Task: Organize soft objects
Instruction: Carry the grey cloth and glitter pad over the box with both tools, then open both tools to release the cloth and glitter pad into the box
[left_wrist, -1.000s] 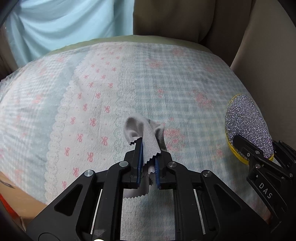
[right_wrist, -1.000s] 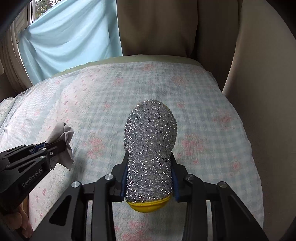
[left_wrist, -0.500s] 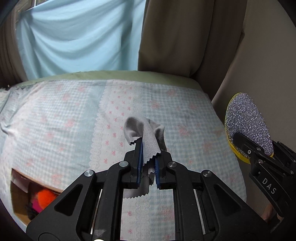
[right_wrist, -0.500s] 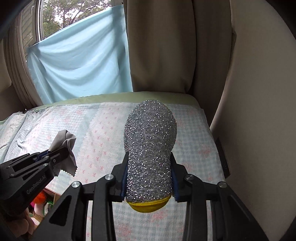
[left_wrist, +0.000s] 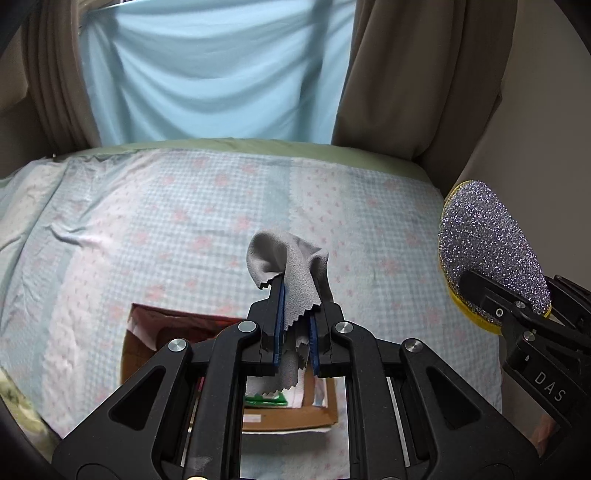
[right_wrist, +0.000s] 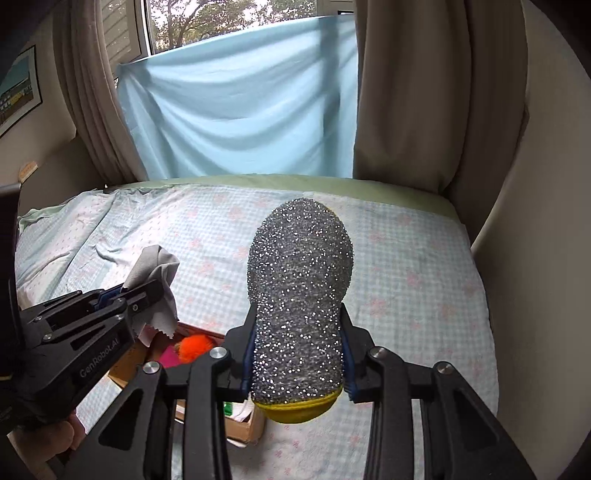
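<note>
Left gripper (left_wrist: 294, 325) clenched on a grey microfibre cloth (left_wrist: 291, 266), cardboard box (left_wrist: 147, 354) at 7 o'clock below it, right gripper (right_wrist: 297, 360) — at 3 o'clock — grasping a glittery sponge (right_wrist: 299, 288) above the bedspread (right_wrist: 406, 280).

The box (left_wrist: 295, 415) sits on the bed (left_wrist: 147, 229), near its front edge. The left tongs (left_wrist: 295, 325) hang above the box, with the cloth (left_wrist: 291, 266) pinched between them. The right tongs (right_wrist: 295, 354) are to the right of the box, clamping the sponge (right_wrist: 299, 280). Inside the box lie several items, apparently soft ones. The curtain (right_wrist: 240, 103) hangs behind the bed.
</note>
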